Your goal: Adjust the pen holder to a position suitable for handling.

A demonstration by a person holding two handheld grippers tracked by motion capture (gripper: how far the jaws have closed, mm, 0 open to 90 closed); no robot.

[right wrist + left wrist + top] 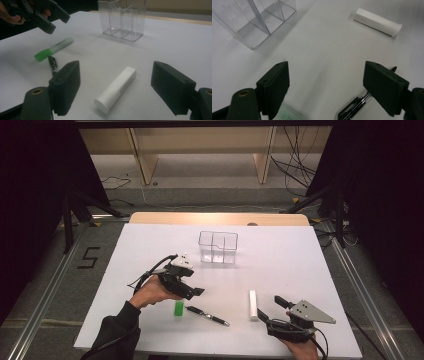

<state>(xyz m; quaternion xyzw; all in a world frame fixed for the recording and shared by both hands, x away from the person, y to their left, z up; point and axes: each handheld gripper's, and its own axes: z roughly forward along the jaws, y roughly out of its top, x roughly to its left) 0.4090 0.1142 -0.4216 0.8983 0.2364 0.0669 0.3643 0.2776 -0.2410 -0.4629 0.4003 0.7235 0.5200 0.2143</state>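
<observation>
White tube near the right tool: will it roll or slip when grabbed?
The white tube lies on its side on the table and looks round at one end, so a sideways nudge would probably roll it. Its smooth, stiff-looking shell may slip in the pads. The right tool stands open around it, not touching; closing across the body seems safest.

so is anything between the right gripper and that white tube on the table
Nothing visible. The right gripper has its fingers open, and the white cylindrical tube lies flat on the white table straight ahead between them. The black pen and green highlighter lie off to one side, the clear plastic organiser farther back.
</observation>
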